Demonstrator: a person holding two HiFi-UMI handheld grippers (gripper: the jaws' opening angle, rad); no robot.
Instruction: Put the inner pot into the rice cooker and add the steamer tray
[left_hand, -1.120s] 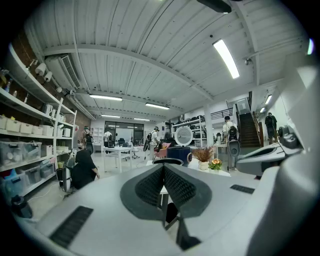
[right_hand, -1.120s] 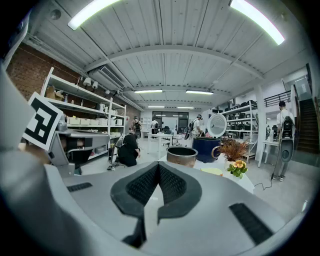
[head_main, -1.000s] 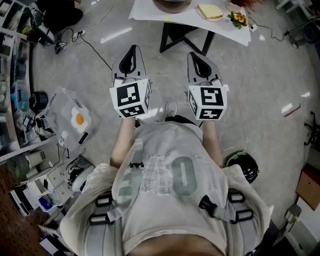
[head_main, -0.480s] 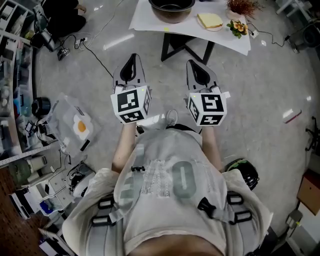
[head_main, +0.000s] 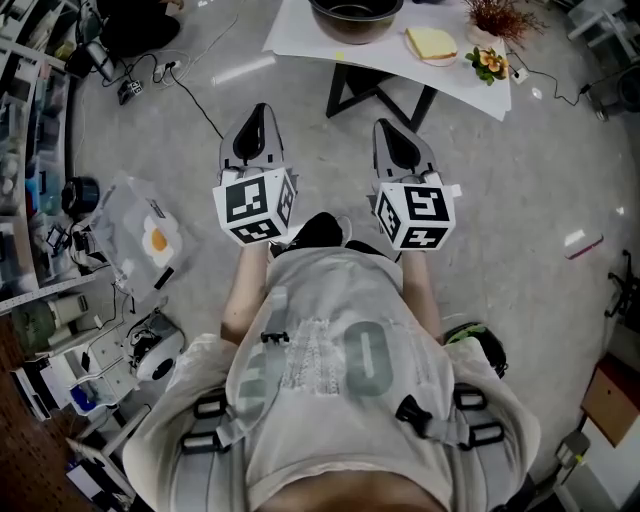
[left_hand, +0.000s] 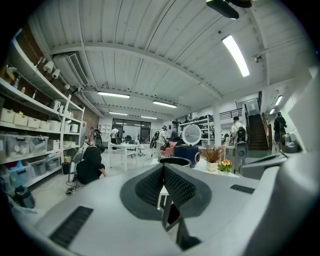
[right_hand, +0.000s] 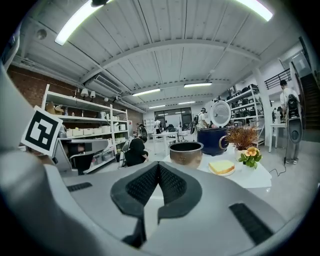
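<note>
Grippers closed and empty, inner pot waiting on the table

A person is standing on the grey floor (head_main: 520, 180) and is holding the left gripper (head_main: 258, 115) and the right gripper (head_main: 392, 128) in front of the body. They are side by side, apart from each other, and both are pointing toward a white table (head_main: 300, 40). The two ribbed pads of the left gripper are pressing together with nothing between them. The right gripper is showing the same: its pads are meeting and carrying nothing. Both are hanging well short of the table.

The inner pot (right_hand: 186, 152) is sitting upright on the table, on the side nearer to the person, with its mouth facing up. Behind it and a bit to the right, the dark blue rice cooker (right_hand: 212, 141) is standing with its round white lid (right_hand: 220, 113) raised. Just right of the pot, a yellow slab (right_hand: 221, 167) is lying on a small plate; I cannot tell what it is. Further right, a little pot of flowers (right_hand: 250, 156) and a dried plant (right_hand: 241, 136) are standing near the table's edge. In the right gripper view the marker cube (right_hand: 42, 131) of the left gripper is showing at the left side, in front of long shelves (right_hand: 90, 131) with boxes.
</note>
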